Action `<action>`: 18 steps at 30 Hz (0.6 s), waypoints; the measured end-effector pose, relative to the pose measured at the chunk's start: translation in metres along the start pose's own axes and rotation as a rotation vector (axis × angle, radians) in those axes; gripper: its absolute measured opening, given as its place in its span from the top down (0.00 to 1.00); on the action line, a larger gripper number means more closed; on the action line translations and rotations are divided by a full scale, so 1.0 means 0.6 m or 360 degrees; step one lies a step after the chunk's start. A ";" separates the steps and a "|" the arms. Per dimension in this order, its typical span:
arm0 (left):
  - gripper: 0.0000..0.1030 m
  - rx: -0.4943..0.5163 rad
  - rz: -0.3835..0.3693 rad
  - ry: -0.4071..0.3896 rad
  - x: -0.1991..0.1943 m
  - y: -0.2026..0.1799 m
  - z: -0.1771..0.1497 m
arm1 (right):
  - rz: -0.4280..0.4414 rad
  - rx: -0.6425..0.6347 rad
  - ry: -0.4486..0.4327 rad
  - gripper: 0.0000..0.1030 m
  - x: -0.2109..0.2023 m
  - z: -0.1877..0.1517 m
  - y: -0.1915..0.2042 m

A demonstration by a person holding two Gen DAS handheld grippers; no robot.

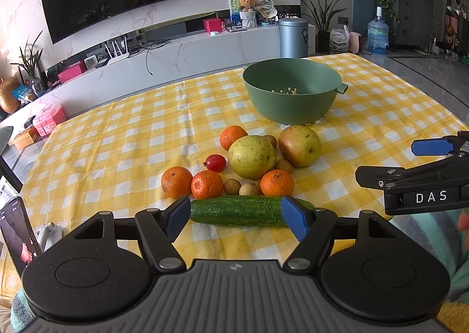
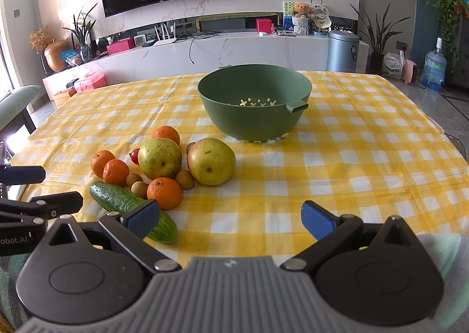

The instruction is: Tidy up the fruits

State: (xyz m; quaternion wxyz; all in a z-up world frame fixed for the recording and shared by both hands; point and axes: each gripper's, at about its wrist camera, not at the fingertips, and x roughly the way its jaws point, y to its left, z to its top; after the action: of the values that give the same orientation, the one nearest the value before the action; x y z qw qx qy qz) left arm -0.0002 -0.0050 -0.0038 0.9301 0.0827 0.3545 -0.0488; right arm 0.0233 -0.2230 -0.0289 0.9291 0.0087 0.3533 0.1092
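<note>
Table (image 2: 351,157): covered by a yellow-and-white checked cloth; all items below were found on it.

Bowl (image 2: 253,116): green, perforated base, small spout at one side. Placed at the far middle of the cloth. No fruit was seen inside; only the pale drain holes showed.

Pears (image 1: 252,156), two: one greenish, one (image 1: 299,145) blushed red, set side by side just in front of the bowl.

Oranges (image 1: 176,182), four small: two touching at the left of the group, one (image 1: 233,137) behind the greenish pear, one (image 1: 276,183) in front of it.

Small red tomato (image 1: 216,162): between the left oranges and the greenish pear.

Small brown round fruits (image 1: 249,189): at least four were counted, tucked among the larger pieces; more may have been hidden behind the pears.

Cucumber (image 1: 237,211): laid crosswise at the near edge of the group.

Left gripper (image 1: 236,220): jaws were spread wide, nothing clamped; held above the near edge with the cucumber framed between the blue pads, contact not evident.

Right gripper (image 2: 231,220): jaws likewise spread wide and empty, held over bare cloth to the right of the fruit.

Progress: judged as not begun. Nothing had been placed in the bowl; every piece was left to be moved.
</note>
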 end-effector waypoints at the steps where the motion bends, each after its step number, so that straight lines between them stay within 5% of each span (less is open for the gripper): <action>1: 0.19 0.0000 0.0000 0.0001 0.000 0.000 0.000 | 0.0000 0.0000 0.0000 0.04 0.000 0.000 0.000; 18: 0.19 0.0011 -0.0009 0.0014 -0.002 -0.003 -0.002 | -0.0005 0.0004 0.0012 0.04 0.003 -0.004 0.000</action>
State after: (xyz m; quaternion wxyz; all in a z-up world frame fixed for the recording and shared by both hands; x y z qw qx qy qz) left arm -0.0020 -0.0062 -0.0042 0.9281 0.0850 0.3587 -0.0522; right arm 0.0233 -0.2230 -0.0318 0.9279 0.0088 0.3568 0.1074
